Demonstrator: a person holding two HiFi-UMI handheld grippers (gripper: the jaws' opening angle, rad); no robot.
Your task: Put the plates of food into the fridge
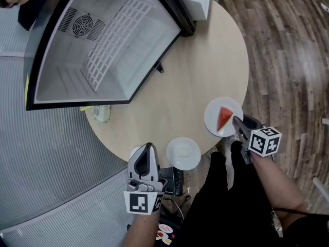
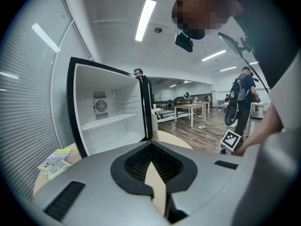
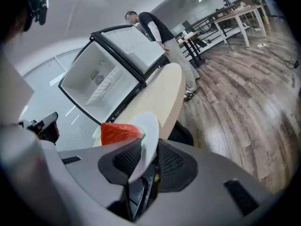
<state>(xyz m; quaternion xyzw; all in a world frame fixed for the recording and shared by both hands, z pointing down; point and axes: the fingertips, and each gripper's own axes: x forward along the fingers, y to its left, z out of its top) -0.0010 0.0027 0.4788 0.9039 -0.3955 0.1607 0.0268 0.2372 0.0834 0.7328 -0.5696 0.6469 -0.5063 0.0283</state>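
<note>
The right gripper (image 1: 237, 121) pinches the near rim of a white plate (image 1: 212, 118) at the round table's (image 1: 195, 71) edge; a red wedge with a green rind (image 1: 224, 118), probably watermelon, lies on it. Beside it, a second plate (image 1: 174, 162) holds a pale block (image 1: 182, 151). The left gripper (image 1: 149, 147) has its jaws together on nothing. Beyond, the fridge (image 1: 51, 94) stands open, with a wire shelf (image 1: 115, 40) inside.

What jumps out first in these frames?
The fridge stands wide open on the round table, filling the head view's upper left, with nothing on its wire shelf. Next comes the red watermelon slice on a white plate at the table's right edge. The right gripper is closed on that plate's rim.
</note>
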